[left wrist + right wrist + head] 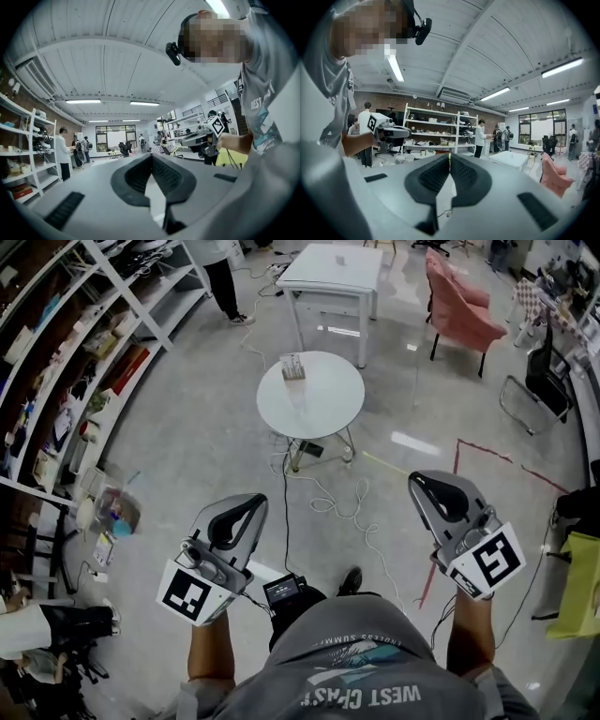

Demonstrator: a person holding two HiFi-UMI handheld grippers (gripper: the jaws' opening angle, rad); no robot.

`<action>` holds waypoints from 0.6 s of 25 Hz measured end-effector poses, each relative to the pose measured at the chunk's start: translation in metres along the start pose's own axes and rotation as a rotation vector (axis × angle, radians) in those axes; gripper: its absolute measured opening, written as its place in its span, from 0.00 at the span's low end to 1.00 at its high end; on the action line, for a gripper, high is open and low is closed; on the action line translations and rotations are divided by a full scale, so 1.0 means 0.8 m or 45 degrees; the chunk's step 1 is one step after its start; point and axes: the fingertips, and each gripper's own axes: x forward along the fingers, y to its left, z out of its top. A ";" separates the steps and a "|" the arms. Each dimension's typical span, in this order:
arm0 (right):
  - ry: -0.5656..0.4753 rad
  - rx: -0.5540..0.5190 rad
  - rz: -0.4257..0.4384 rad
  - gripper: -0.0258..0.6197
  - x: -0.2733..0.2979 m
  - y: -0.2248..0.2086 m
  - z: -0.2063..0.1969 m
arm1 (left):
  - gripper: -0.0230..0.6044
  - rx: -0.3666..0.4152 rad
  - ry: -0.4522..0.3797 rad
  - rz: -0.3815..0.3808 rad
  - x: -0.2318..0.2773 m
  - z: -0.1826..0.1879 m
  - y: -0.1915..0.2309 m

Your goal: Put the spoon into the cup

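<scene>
Left grey gripper [251,504] and right grey gripper [419,484] sit closed, empty; operator should near the round white table [323,413] and part one's jaws before reaching the small holder [292,367] at its far edge.

The round white counter [323,404] stands on the grey floor [187,446]. One small boxy item [292,367] rests near its far edge.
</scene>
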 end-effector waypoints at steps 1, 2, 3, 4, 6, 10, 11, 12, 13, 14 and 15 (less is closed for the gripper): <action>-0.004 0.003 0.008 0.05 0.002 -0.005 0.000 | 0.04 0.015 -0.003 -0.002 0.006 0.001 0.001; -0.008 0.007 0.014 0.05 0.003 -0.011 0.000 | 0.04 0.021 0.002 -0.001 0.012 0.002 0.002; -0.013 0.011 0.019 0.05 0.004 -0.016 0.000 | 0.04 0.024 0.011 0.001 0.018 0.002 0.003; -0.016 0.014 0.022 0.05 0.005 -0.022 0.000 | 0.04 0.021 0.021 0.004 0.025 0.002 0.004; -0.016 0.019 0.023 0.05 0.009 -0.034 -0.002 | 0.04 -0.012 0.040 0.015 0.040 0.002 0.008; -0.002 0.035 0.002 0.05 0.025 -0.052 -0.011 | 0.04 -0.039 0.055 0.002 0.060 -0.006 0.027; 0.001 0.037 -0.008 0.05 0.030 -0.056 -0.014 | 0.04 -0.039 0.057 -0.005 0.064 -0.011 0.034; 0.003 0.036 -0.019 0.05 0.036 -0.060 -0.016 | 0.04 -0.040 0.056 -0.014 0.069 -0.016 0.042; 0.005 0.034 -0.032 0.05 0.043 -0.064 -0.018 | 0.04 -0.041 0.053 -0.024 0.075 -0.021 0.051; 0.009 0.033 -0.048 0.05 0.049 -0.068 -0.021 | 0.04 -0.044 0.047 -0.037 0.081 -0.026 0.060; 0.013 0.033 -0.065 0.05 0.056 -0.071 -0.023 | 0.04 -0.047 0.041 -0.055 0.087 -0.031 0.068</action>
